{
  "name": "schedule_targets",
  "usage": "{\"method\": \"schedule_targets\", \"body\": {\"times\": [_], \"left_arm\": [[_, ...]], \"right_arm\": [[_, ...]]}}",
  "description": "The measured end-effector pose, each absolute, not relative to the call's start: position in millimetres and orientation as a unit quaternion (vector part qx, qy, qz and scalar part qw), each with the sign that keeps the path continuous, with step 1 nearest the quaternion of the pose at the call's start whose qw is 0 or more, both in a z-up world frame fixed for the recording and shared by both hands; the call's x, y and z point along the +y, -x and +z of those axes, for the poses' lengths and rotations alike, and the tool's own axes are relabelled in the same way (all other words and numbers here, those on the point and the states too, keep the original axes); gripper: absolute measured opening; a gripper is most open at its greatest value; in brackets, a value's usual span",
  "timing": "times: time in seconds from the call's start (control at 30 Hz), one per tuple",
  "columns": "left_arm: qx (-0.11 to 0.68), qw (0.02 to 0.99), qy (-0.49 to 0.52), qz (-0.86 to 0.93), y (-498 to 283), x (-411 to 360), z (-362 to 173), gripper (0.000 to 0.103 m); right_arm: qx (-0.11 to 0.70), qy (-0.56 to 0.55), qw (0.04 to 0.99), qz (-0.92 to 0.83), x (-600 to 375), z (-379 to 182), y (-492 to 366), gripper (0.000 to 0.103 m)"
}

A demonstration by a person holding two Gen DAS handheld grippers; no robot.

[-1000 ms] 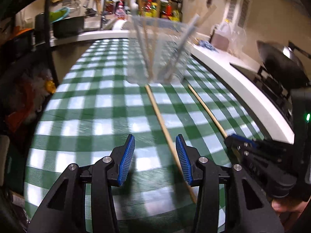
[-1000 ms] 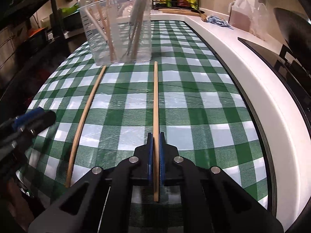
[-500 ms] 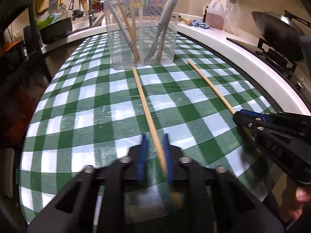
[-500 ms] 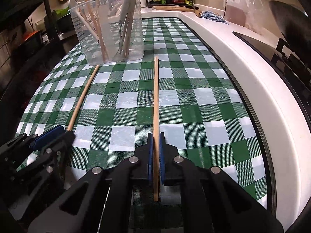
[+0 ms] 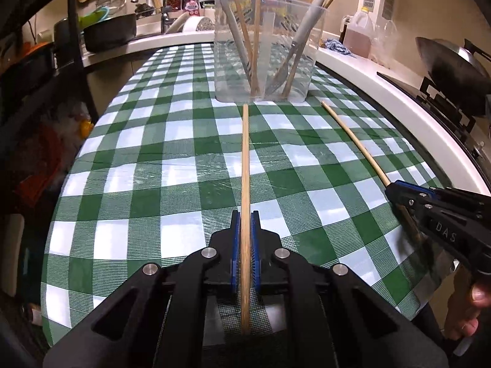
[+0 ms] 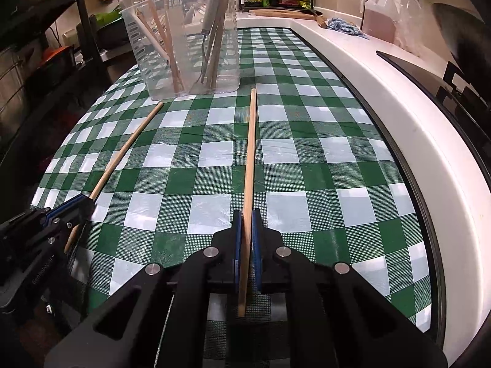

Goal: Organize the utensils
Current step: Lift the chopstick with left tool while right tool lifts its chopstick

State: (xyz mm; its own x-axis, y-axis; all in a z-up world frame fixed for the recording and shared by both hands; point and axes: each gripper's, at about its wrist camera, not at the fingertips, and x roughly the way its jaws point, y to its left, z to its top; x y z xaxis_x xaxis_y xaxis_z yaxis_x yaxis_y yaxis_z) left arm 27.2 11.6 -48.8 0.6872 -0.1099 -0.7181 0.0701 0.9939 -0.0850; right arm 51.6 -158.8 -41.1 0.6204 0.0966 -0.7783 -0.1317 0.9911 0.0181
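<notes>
Two long wooden chopsticks lie along the green checked tablecloth. My left gripper (image 5: 245, 217) is shut on the left chopstick (image 5: 245, 159); it also shows in the right wrist view (image 6: 125, 153). My right gripper (image 6: 246, 216) is shut on the right chopstick (image 6: 250, 153), which also shows in the left wrist view (image 5: 353, 141). Both chopstick tips point at a clear plastic utensil holder (image 5: 264, 46) (image 6: 184, 43) that holds several utensils and chopsticks.
A white counter edge (image 6: 399, 116) runs along the right, with a stove and a wok (image 5: 451, 64) beyond it. An oil jug (image 6: 380, 15) and a blue cloth (image 6: 343, 27) stand at the back. A sink and pots (image 5: 110, 30) are at the back left.
My left gripper moved onto the left chopstick and closed on it; a second ago it was open. My right gripper stayed shut on its chopstick.
</notes>
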Motion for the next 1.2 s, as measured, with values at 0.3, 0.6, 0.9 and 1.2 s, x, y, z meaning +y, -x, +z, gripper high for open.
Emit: {"method": "schedule_targets", "body": {"times": [0.3,0.6,0.9,1.2], "left_arm": [[0.386,0.921,0.014,-0.048,-18.7,7.3,-49.6,0.013],[0.384,0.922,0.014,-0.043,-18.5,7.9,-49.7,0.013],[0.384,0.922,0.017,-0.043,-18.8,8.8,-49.9,0.013],[0.383,0.923,0.019,-0.040,-17.5,10.6,-48.4,0.006]], "right_arm": [[0.428,0.024,0.902,0.057,-157.0,-41.9,-48.6,0.010],[0.425,0.027,0.903,0.055,-158.4,-41.5,-48.6,0.010],[0.425,0.028,0.903,0.055,-158.5,-41.4,-48.4,0.010],[0.419,0.031,0.905,0.058,-156.8,-38.8,-45.7,0.006]]}}
